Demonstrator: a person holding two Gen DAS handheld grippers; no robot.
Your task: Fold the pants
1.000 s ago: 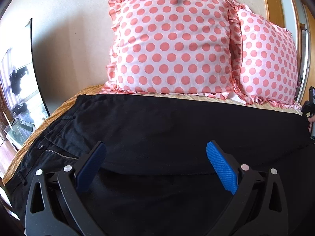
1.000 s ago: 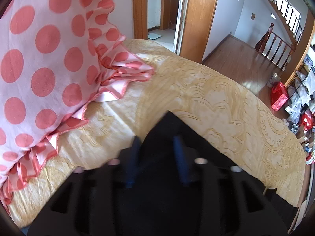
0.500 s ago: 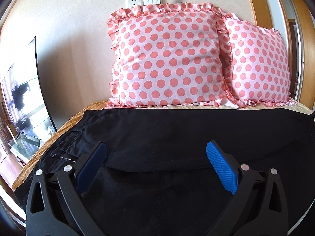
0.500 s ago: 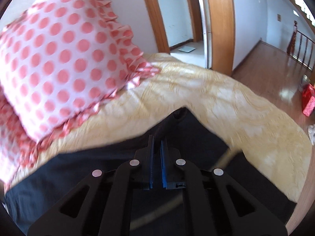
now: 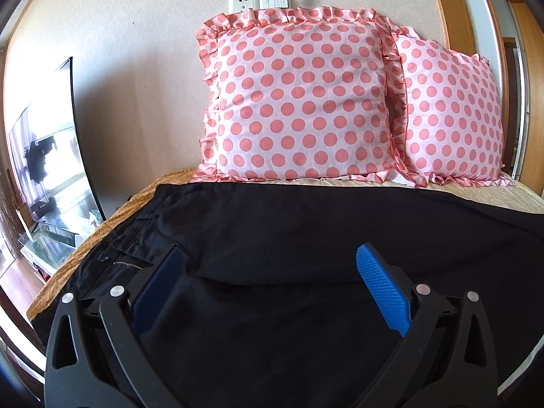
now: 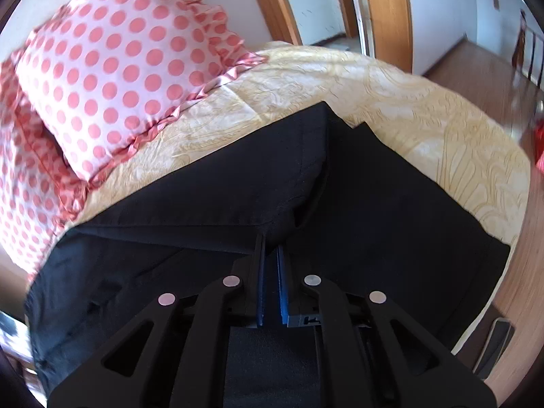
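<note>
Right wrist view: the right gripper (image 6: 272, 248), low in the frame's centre, has its jaws closed to a narrow slit, pinching a raised fold of the black pants (image 6: 238, 183). The jaws have opened very slightly within the last half second, with the cloth between them. The fold rises from the blue pads (image 6: 260, 285) toward the upper centre, where a pant end (image 6: 324, 110) forms a peak. The pants spread to both sides of the gripper, across the lower left and right of the frame, and lie on a yellow patterned bedspread (image 6: 425, 112). A pink dotted pillow (image 6: 112, 68) fills the upper left, its frill touching the bedspread and lying close to the cloth's far edge. A wooden door frame (image 6: 387, 10) and a wood floor (image 6: 476, 57) stand at the upper right.

Left wrist view: the left gripper (image 5: 268, 282), at the bottom of the frame, has its jaws wide apart, with nothing between the blue pads (image 5: 380, 292). It hangs over the pants (image 5: 289, 231), which cover the lower half of the frame. The waistband with button and zip (image 5: 125, 263) lies at the left, just beyond the left pad. Two dotted pillows (image 5: 299, 98) lean on the wall in the upper centre and right, behind the pants. A wall socket (image 5: 258, 0) sits above them. A television (image 5: 44, 159) stands at the left edge.
</note>
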